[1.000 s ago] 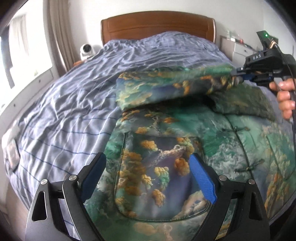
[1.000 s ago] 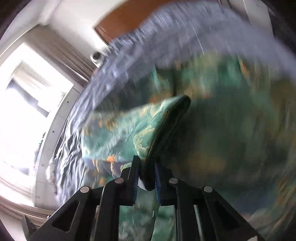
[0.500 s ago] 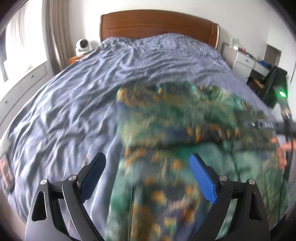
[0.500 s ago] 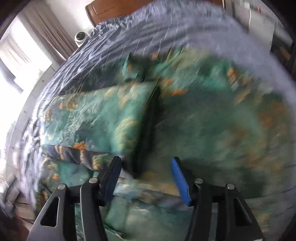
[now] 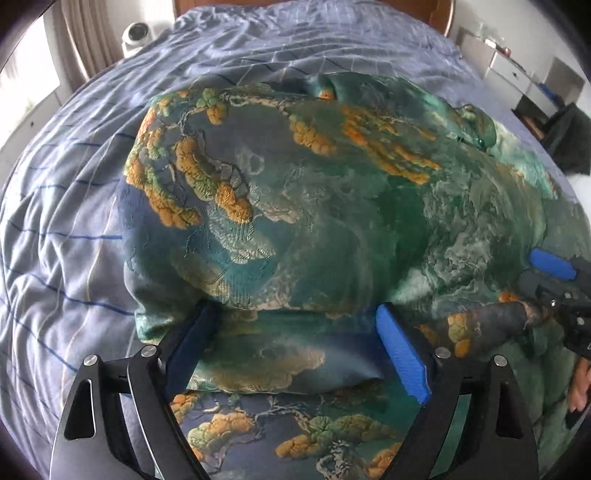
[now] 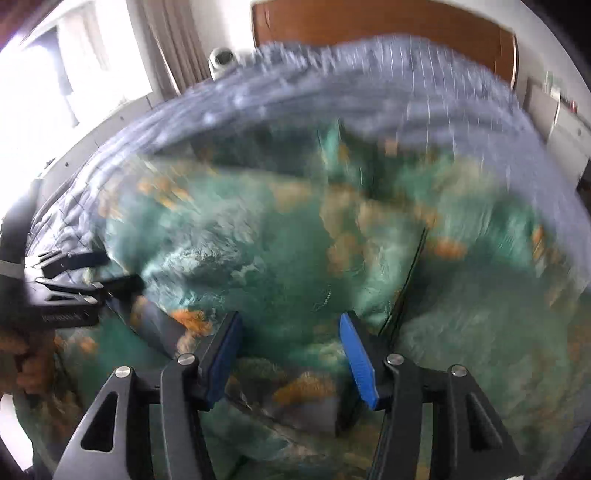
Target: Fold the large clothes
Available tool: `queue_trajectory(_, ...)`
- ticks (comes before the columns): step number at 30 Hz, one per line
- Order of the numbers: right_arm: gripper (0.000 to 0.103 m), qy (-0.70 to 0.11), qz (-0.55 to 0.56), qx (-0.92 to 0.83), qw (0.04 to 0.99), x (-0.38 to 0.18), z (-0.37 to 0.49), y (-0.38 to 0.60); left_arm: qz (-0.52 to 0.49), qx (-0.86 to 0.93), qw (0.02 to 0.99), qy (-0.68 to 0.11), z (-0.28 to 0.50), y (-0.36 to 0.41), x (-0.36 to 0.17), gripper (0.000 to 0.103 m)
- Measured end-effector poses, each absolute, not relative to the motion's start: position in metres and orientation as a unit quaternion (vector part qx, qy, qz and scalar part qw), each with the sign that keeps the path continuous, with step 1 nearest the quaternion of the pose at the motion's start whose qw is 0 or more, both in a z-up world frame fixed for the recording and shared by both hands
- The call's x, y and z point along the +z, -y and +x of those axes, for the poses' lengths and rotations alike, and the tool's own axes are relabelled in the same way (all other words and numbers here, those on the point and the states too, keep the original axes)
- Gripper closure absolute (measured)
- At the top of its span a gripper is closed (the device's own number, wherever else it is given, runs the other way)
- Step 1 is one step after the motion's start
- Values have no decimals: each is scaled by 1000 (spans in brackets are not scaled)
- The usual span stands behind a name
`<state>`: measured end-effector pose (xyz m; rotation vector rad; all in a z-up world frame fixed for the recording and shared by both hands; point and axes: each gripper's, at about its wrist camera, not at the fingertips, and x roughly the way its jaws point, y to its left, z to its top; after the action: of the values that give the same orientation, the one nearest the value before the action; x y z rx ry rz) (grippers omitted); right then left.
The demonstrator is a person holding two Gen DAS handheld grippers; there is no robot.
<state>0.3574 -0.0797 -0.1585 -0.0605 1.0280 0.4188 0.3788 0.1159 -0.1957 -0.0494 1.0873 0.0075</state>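
Observation:
A large green jacket with orange-gold tree patterns lies spread on the bed. One sleeve is folded across its body. My left gripper hangs low over the near edge of that folded part. Its wide jaws are closing a little, with fabric between them and the pads not pressing. My right gripper stands open over the blurred jacket, gripping nothing. In the left wrist view the right gripper sits at the right edge beside the sleeve's dark cuff. The left gripper shows at the left of the right wrist view.
A blue-grey striped bedsheet surrounds the jacket. A wooden headboard stands behind, with a white camera at the far left corner. White drawers and a dark object are at the right. A hand holds the right gripper.
My right gripper let go of the sleeve's cuff and opened; the sleeve now lies across the jacket. My left gripper moved forward and down to the folded edge.

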Motion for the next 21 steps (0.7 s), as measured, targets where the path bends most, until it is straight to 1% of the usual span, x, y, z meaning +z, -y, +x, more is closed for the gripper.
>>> queue_trajectory(2,48,-477,-19,207,854,-161,355,84,-20,9,851,-525,380,-113,-191,13)
queue_trajectory(4,48,-476,-18,207,854,-162,353,86,-33,13,849,-528,379,-112,-177,16)
queue_trajectory(6,48,-475,-17,206,855,-164,350,88,-52,-6,855,-515,380,-112,-155,16)
queue_trajectory(9,48,-470,-15,205,858,-169,350,85,-43,-16,866,-498,403,-104,-133,16)
queue_trajectory(10,48,-469,-17,203,860,-172,352,83,-36,-15,866,-498,412,-102,-132,16)
queue_trajectory(14,48,-465,-15,204,862,-172,349,83,-12,21,847,-532,470,-104,-164,16)
queue_trajectory(15,48,-464,-13,204,862,-173,350,83,-12,32,848,-529,477,-108,-165,16)
queue_trajectory(17,48,-464,-11,205,862,-173,350,85,-21,51,856,-514,486,-116,-163,15)
queue_trajectory(18,48,-463,-10,205,862,-174,350,85,-39,58,859,-507,490,-121,-163,12)
queue_trajectory(21,48,-461,-11,203,864,-175,348,85,-66,50,855,-513,489,-124,-174,9)
